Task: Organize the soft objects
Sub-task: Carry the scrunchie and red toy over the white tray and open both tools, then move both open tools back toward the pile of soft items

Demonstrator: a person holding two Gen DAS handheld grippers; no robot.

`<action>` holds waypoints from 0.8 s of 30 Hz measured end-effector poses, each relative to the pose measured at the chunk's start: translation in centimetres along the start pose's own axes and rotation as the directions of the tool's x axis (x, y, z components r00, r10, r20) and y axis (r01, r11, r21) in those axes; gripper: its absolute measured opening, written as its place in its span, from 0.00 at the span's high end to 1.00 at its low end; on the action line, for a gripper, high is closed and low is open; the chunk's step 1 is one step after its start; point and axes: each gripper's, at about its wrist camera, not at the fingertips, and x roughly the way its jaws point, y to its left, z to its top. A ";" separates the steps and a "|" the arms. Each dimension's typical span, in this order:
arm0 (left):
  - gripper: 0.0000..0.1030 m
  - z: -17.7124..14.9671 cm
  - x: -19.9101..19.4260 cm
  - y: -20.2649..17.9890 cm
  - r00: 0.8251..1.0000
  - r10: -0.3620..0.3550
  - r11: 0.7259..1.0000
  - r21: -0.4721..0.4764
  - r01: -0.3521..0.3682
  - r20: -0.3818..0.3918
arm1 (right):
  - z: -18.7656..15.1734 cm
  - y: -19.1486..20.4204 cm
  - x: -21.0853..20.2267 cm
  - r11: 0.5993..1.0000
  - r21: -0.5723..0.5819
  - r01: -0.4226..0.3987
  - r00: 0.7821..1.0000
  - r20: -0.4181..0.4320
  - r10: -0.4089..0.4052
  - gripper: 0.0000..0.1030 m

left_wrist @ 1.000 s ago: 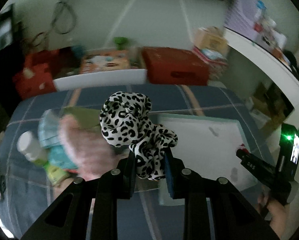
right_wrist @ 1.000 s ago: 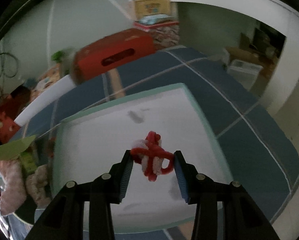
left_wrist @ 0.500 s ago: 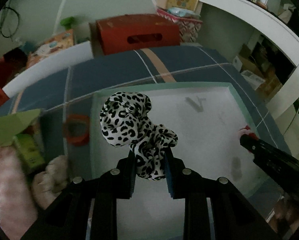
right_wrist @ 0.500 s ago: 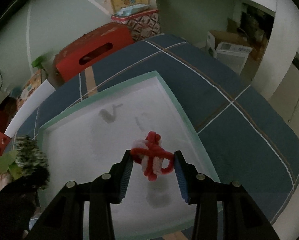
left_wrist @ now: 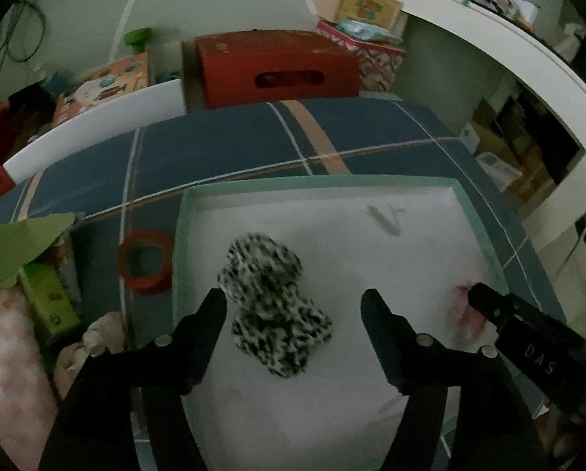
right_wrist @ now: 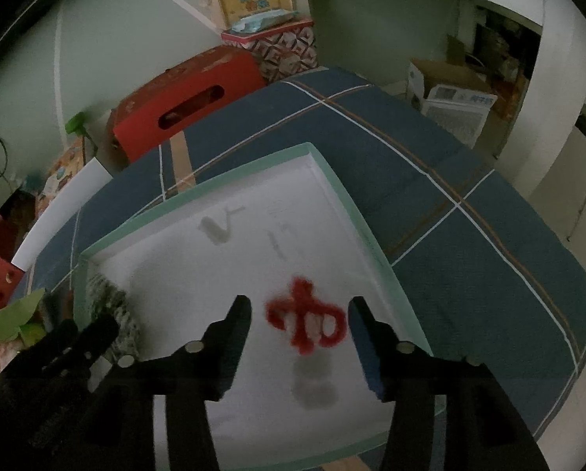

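A shallow white tray with a green rim (left_wrist: 320, 182) lies on the blue plaid cloth. My left gripper (left_wrist: 295, 310) hangs over its left half with the jaws opening. The black-and-white leopard scrunchie (left_wrist: 273, 306) is blurred and loose between them, touching neither pad. My right gripper (right_wrist: 299, 310) is over the tray's right half (right_wrist: 334, 180), its jaws opening too. The red-and-white yarn knot (right_wrist: 306, 320) is blurred just below the fingertips, free of the pads, its shadow on the tray floor. Each gripper shows at the edge of the other's view.
Left of the tray are a red tape ring (left_wrist: 144, 261), a green carton (left_wrist: 48, 302) and pink plush pieces (left_wrist: 2, 353). A red box with a slot (left_wrist: 277, 66) and stacked boxes stand beyond the cloth's far edge. The cloth (right_wrist: 469, 235) drops off at the right.
The left gripper swung from the pile to over the tray, then spread its jaws and let go of the scrunchie. The right jaws widened and the red knot came loose.
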 end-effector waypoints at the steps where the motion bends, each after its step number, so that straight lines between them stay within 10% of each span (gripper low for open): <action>1: 0.24 0.0 -0.3 0.3 1.000 0.003 1.000 -0.013 -0.003 0.007 | 0.0 0.0 0.0 1.000 -0.001 0.000 1.000 0.000 0.000 0.42; 15: 0.03 -0.4 -2.3 3.4 0.998 0.055 0.993 -0.110 -0.050 0.040 | -0.1 1.7 -0.4 0.997 -0.075 0.013 0.999 0.041 -0.010 0.00; 24: 0.03 -0.8 -4.9 4.5 0.996 0.016 0.989 -0.145 -0.003 0.086 | 0.1 2.9 -1.7 0.996 -0.085 -0.007 0.994 0.112 0.017 0.00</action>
